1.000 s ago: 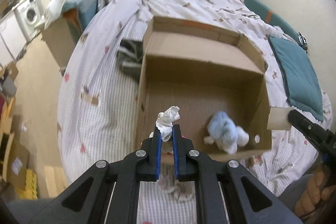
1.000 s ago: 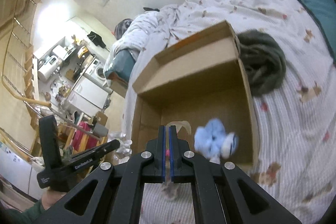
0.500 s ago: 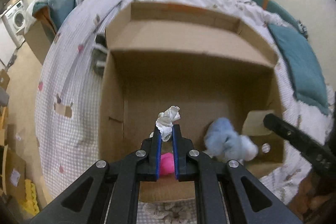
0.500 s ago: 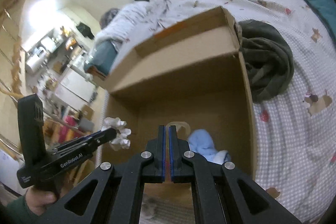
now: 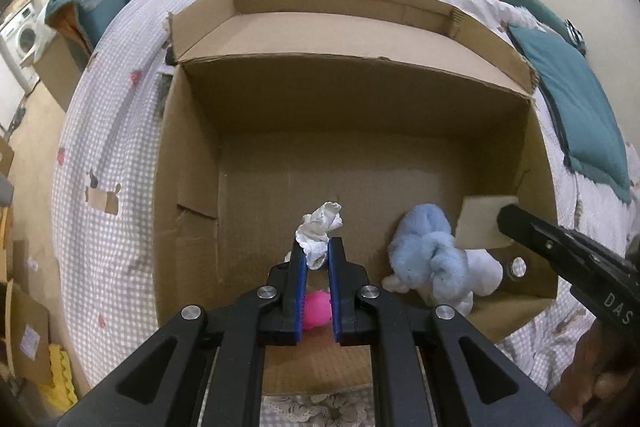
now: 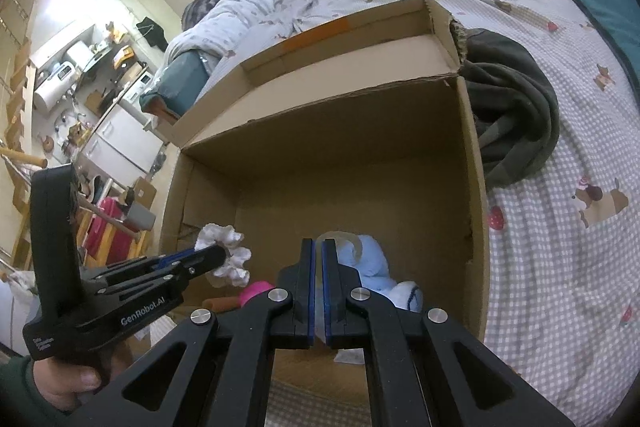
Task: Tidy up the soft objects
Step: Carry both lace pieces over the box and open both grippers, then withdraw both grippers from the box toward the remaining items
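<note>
An open cardboard box [image 5: 192, 187] sits on the bed. My left gripper [image 5: 317, 251] is shut on a white frilly scrunchie [image 5: 320, 231] and holds it over the box's near left part; it also shows in the right wrist view [image 6: 226, 261]. A light blue plush toy [image 5: 434, 259] and a pink soft ball [image 5: 316, 313] lie on the box floor. My right gripper [image 6: 318, 247] is nearly closed on the box's near flap [image 5: 484, 223] at the near right side, above the plush [image 6: 374, 267].
A dark green garment [image 6: 512, 115] lies on the checked bedspread [image 6: 560, 247] right of the box. Teal pillows [image 5: 576, 115] lie at the far right. A lacy white item [image 5: 316, 409] lies just before the box. A kitchen area [image 6: 80, 87] is beyond the bed.
Both grippers have moved forward over the box, which now fills the views. The left gripper still holds the scrunchie, now above the box floor. The right gripper stays on the flap.
</note>
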The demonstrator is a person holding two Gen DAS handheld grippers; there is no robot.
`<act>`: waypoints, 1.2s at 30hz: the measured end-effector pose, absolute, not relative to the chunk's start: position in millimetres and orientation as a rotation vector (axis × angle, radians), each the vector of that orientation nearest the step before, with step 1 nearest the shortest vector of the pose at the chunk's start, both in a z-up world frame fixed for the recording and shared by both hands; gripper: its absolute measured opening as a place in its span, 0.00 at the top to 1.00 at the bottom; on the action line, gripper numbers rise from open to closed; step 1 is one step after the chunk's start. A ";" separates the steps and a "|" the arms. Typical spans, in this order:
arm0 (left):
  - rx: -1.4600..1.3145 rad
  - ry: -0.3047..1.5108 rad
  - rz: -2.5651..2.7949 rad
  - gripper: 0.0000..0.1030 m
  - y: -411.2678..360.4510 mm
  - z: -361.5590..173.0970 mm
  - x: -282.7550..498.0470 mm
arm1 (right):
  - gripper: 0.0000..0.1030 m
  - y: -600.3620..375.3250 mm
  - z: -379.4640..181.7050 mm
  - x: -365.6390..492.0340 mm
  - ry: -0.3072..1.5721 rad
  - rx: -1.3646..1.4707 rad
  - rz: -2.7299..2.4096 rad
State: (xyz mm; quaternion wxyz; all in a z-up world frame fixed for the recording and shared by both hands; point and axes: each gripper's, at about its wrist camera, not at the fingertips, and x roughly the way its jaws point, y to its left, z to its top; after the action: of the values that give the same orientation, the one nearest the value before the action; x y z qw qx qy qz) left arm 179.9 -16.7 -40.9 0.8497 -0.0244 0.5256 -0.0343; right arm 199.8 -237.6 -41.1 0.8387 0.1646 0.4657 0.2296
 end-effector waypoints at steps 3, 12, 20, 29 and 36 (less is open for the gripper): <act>-0.040 1.096 -0.071 0.91 -19.1 -38.7 178.7 | 0.95 -234.3 -40.4 198.9 0.984 0.340 0.487; -0.056 1.115 -0.045 0.80 -13.1 -41.6 179.7 | 0.95 -234.7 -42.9 198.6 0.987 0.341 0.477; -0.031 1.081 -0.023 0.45 -13.7 -35.7 178.0 | 0.94 -236.8 -44.5 199.3 0.993 0.358 0.458; -0.043 1.096 -0.018 0.44 -11.3 -38.2 179.5 | 0.27 -245.2 -39.5 197.0 0.947 0.399 0.424; -0.037 1.101 -0.016 0.44 -13.4 -39.3 179.6 | 0.27 -247.1 -41.1 198.6 0.959 0.409 0.422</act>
State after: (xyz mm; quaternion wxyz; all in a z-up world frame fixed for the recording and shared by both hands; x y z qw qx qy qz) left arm 179.6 -13.4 -39.3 0.8520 -0.0176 0.5231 -0.0075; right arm 198.6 -247.1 -41.1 0.8459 0.1939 0.4546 0.2002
